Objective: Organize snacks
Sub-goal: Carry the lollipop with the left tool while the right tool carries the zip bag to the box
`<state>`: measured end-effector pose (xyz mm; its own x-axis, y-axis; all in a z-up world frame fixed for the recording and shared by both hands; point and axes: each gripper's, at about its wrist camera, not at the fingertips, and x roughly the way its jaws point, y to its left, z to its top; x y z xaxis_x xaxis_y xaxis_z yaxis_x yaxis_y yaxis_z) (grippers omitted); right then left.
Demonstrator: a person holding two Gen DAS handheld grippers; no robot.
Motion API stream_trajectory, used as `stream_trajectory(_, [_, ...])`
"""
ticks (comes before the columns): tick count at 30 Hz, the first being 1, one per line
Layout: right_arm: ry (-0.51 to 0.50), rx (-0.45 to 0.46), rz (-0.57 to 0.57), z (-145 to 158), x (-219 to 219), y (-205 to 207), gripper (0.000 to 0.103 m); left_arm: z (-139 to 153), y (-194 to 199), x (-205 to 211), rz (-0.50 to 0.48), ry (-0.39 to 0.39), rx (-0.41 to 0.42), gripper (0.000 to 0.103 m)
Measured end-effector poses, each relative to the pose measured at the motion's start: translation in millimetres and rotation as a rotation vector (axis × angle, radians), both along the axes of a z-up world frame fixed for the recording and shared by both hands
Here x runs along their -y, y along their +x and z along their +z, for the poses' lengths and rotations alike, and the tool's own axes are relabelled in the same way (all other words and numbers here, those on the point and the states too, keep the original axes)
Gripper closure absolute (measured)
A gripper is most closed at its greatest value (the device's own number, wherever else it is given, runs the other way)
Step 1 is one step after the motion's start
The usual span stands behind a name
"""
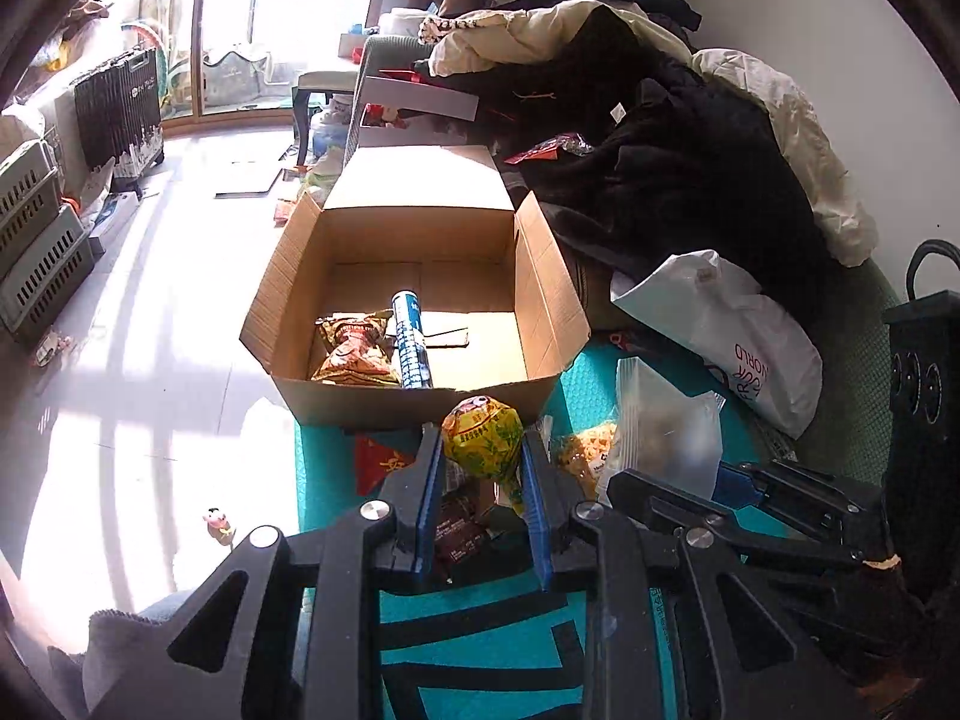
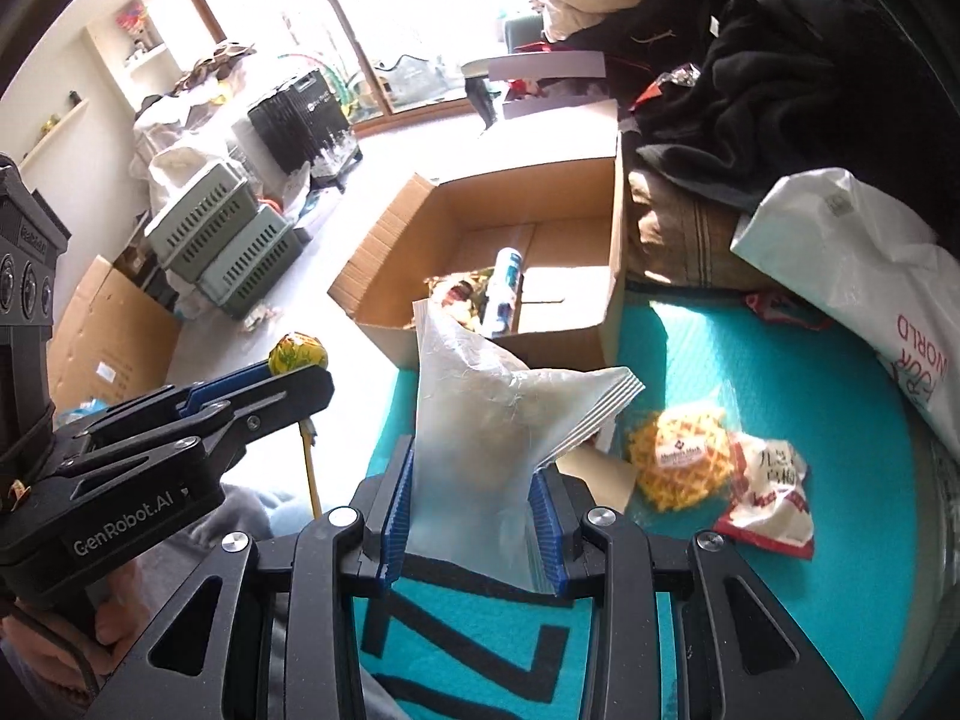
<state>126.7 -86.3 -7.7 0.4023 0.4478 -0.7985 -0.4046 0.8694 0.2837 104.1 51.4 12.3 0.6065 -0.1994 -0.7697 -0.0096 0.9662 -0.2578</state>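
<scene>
The left gripper [image 1: 483,450] is closed on a small yellow-green snack packet [image 1: 483,435], a crinkled, glossy foil pouch that bulges round between the two blue ribbed fingers [image 1: 432,492]; in the right wrist view the same packet [image 2: 298,354] sticks out as a round knob at the tip of the black left gripper [image 2: 288,378]. The right gripper [image 2: 474,492] holds a clear plastic zip bag [image 2: 498,426], thin and wrinkled, with a ridged seal strip along its upper edge and some pale contents that are too blurred to name; its fingers [image 2: 399,498] press the bag from both sides. Both snacks are in the air above a teal mat [image 2: 750,360] with black line patterns, just in front of an open cardboard box [image 1: 414,312]. The box is of brown corrugated board, rectangular, with its flaps folded outward. Inside it, on the left side of the bottom, lie a wrinkled red and brown snack bag [image 1: 354,354] and a blue and white tube [image 1: 411,342], a long cylinder that rests beside the bag and touches it. On the mat to the right lie a clear bag of yellow lattice-shaped crisps [image 2: 684,462] and, touching it, a white and red packet [image 2: 768,498]. Further right rests a smooth white plastic bag [image 2: 852,276] with pink letters, near a heap of dark soft clothes [image 1: 678,180].
</scene>
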Motion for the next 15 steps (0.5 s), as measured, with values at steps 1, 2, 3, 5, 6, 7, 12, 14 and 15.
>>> stream_trajectory(1, [-0.001, 0.011, 0.007, 3, -4, 6, 0.068, 3, 5, -2, 0.003, 0.009, 0.012, 0.079])
stream_trajectory(2, [-0.003, 0.02, 0.01, 6, -7, 13, 0.068, 5, 11, -4, 0.004, 0.017, 0.02, 0.079])
stream_trajectory(3, [-0.004, 0.029, 0.015, 8, -9, 19, 0.068, 6, 18, -6, 0.005, 0.025, 0.028, 0.079])
stream_trajectory(5, [-0.007, 0.045, 0.02, 12, -14, 32, 0.068, 8, 31, -9, 0.006, 0.043, 0.042, 0.079])
stream_trajectory(6, [-0.01, 0.055, 0.022, 13, -16, 38, 0.068, 8, 38, -10, 0.007, 0.053, 0.047, 0.079])
stream_trajectory(7, [-0.015, 0.063, 0.022, 13, -18, 45, 0.068, 7, 46, -12, 0.007, 0.06, 0.05, 0.079])
stream_trajectory(12, [-0.036, 0.082, 0.016, 10, -27, 76, 0.068, -1, 83, -21, 0.012, 0.078, 0.052, 0.079])
stream_trajectory(14, [-0.05, 0.089, 0.013, 6, -29, 87, 0.068, -8, 95, -24, 0.012, 0.086, 0.049, 0.079])
stream_trajectory(15, [-0.059, 0.092, 0.011, 4, -31, 93, 0.068, -11, 102, -24, 0.013, 0.094, 0.049, 0.079])
